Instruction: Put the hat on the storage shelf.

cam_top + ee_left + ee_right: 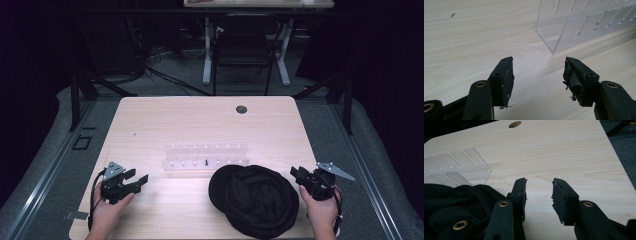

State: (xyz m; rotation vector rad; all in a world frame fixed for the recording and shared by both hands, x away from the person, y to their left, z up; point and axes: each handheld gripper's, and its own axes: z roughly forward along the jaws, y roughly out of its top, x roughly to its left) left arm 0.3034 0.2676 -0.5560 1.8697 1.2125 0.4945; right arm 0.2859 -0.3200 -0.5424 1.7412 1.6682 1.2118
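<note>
A black cloth cap (255, 197) lies crumpled on the near right part of the wooden table (200, 120). Behind it stands a clear acrylic rack (206, 159) with slots. My left gripper (137, 179) rests open at the near left, held by a hand, jaws pointing right toward the rack's end (564, 32). My right gripper (296, 173) is open just right of the cap, empty; in its own view the jaws (539, 195) stand over bare wood with the cap (456, 205) at the lower left and the rack (456, 167) beyond.
A round cable hole (241, 109) sits near the table's far edge. A black chair (243, 50) and white desk legs stand beyond the table on the grey floor. A small dark speck (452, 15) marks the wood.
</note>
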